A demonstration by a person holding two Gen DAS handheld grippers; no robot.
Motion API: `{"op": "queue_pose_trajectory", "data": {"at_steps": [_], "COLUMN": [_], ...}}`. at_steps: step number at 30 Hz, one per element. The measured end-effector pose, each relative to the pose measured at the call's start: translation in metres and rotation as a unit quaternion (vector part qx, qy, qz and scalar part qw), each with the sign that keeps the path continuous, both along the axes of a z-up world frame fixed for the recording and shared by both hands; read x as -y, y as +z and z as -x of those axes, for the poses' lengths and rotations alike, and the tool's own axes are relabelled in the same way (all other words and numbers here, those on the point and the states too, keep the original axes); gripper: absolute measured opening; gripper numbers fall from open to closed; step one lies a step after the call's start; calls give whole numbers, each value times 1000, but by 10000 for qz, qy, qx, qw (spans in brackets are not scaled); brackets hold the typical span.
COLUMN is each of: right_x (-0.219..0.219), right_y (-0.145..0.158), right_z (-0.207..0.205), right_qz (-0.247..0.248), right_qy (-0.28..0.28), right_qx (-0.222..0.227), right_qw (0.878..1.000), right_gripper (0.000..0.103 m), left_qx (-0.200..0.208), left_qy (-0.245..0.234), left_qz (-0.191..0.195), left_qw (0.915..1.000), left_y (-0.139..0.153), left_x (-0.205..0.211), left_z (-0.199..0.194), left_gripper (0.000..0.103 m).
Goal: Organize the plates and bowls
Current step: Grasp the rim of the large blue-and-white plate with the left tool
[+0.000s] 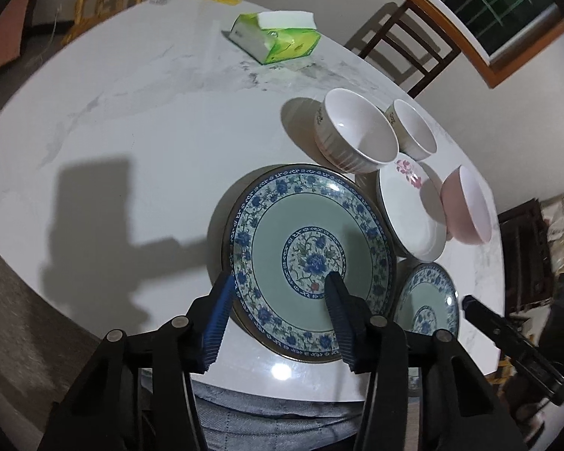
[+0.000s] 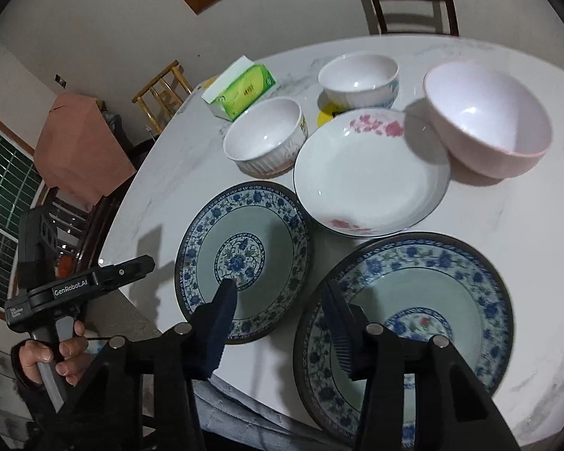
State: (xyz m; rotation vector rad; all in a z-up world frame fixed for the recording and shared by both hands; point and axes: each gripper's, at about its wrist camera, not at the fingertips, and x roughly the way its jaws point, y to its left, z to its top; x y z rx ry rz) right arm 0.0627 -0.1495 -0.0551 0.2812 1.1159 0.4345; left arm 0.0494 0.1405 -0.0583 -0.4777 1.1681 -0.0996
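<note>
Two blue-floral plates (image 2: 244, 259) (image 2: 406, 334) lie flat, side by side, near the bench edge. Behind them: a white, pink-flowered dish (image 2: 372, 176), a pink bowl (image 2: 487, 116), a ribbed white bowl (image 2: 265, 137) and a smaller white bowl (image 2: 359, 80), all upright.

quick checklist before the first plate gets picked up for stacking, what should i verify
1. Left gripper open: ok, fingers spread over the left blue plate.
2. Right gripper open: ok, above the gap beside the right blue plate.
3. Both grippers holding nothing: ok.
4. Blue plates free of other dishes: ok, both lie bare.
5. White floral plate clear of the blue plates: cannot tell, rims look very close.
6. Pink bowl and the two white bowls out of the lift path: ok, they stand farther back.
</note>
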Motion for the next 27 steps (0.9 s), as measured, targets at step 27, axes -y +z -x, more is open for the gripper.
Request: {"op": "queue_pose_trajectory", "data": {"at_steps": [27], "right_x": [-29], "right_y": [-62], "right_z": [-72], "right_qz": [300], "right_qy": [469], "right_qx": [-601], "right_qw": [9966], "right_gripper": [27], "left_qx": [-383], "left_qy": [19], "left_qz": [432], "left_qw": [9983], "left_y": [-47], "left_x": [-31], "left_z": [-22], "left_gripper": [36]}}
